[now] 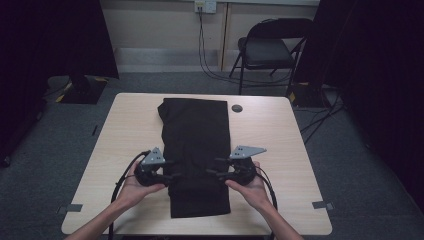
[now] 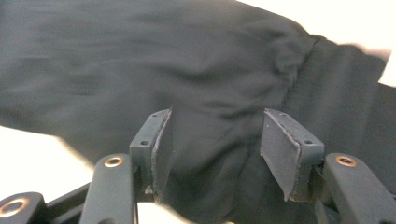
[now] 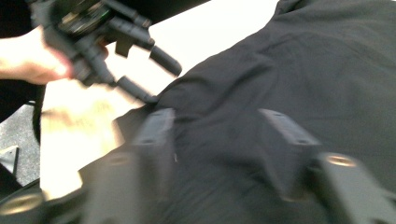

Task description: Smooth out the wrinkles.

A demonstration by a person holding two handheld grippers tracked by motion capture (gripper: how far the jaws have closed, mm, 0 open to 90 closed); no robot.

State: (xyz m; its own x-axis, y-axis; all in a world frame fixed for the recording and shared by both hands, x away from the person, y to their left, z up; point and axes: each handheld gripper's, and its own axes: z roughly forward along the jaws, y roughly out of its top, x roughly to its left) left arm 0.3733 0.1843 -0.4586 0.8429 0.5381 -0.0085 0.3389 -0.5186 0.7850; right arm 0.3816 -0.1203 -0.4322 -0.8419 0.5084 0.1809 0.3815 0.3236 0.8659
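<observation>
Black garment [image 1: 197, 150] lies folded into a long strip down the desk [image 1: 280, 150] middle, running from 12 to 6 o'clock; a further fold looks left to do. Left tool [image 1: 172, 170] at 9 o'clock and right tool [image 1: 214, 167] at 3 o'clock flank it, jaws parted, gripping nothing.

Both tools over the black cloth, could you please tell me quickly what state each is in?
Left tool: open, jaws apart over the black cloth, gripping nothing.
Right tool: open, cloth beneath its jaws, not clamped.
</observation>
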